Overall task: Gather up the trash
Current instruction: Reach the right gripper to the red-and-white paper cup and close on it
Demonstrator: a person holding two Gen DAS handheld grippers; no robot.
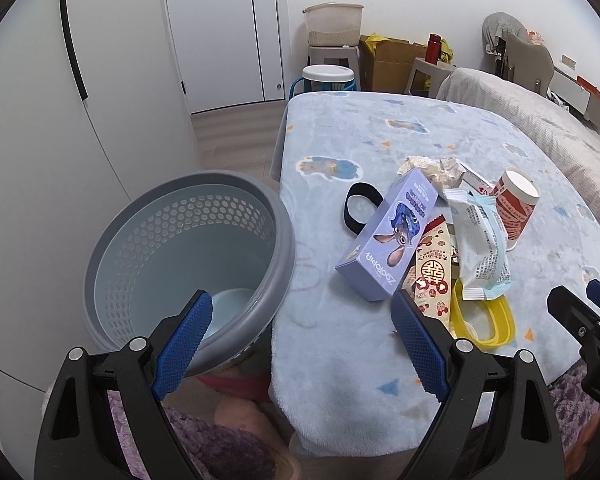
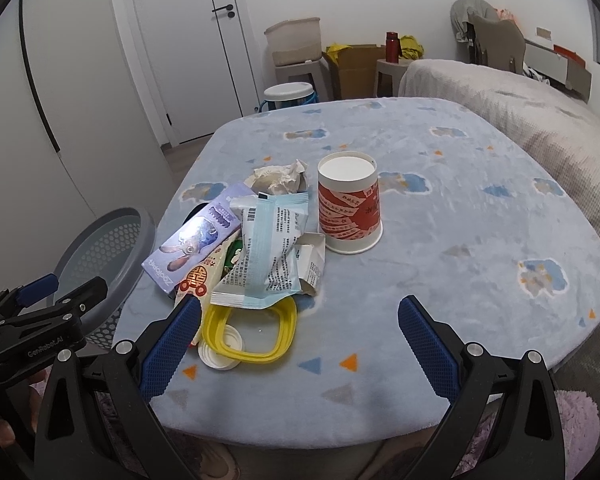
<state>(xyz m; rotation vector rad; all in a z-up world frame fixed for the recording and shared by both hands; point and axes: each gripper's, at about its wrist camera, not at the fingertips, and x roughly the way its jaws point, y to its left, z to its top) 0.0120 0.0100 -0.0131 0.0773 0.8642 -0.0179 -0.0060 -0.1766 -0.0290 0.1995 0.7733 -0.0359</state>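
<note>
Hovering spread and empty, both claws, left (image 1: 300, 336) and right (image 2: 298, 344), face the litter heap (image 2: 260, 248) centre-frame, basket (image 1: 180, 256) lower left, likely ready for drops.

The purple carton (image 1: 386, 236) carried the word "Zootopia" along its lower side, upside down from where I stood. The left hand-held gripper (image 2: 40, 322) bore "GenRobot.AI" in white on its black body. A red double-happiness sign sat on the cream wrapper (image 1: 431, 276). The white packet (image 2: 270, 252) had a barcode and print too small to read.
</note>
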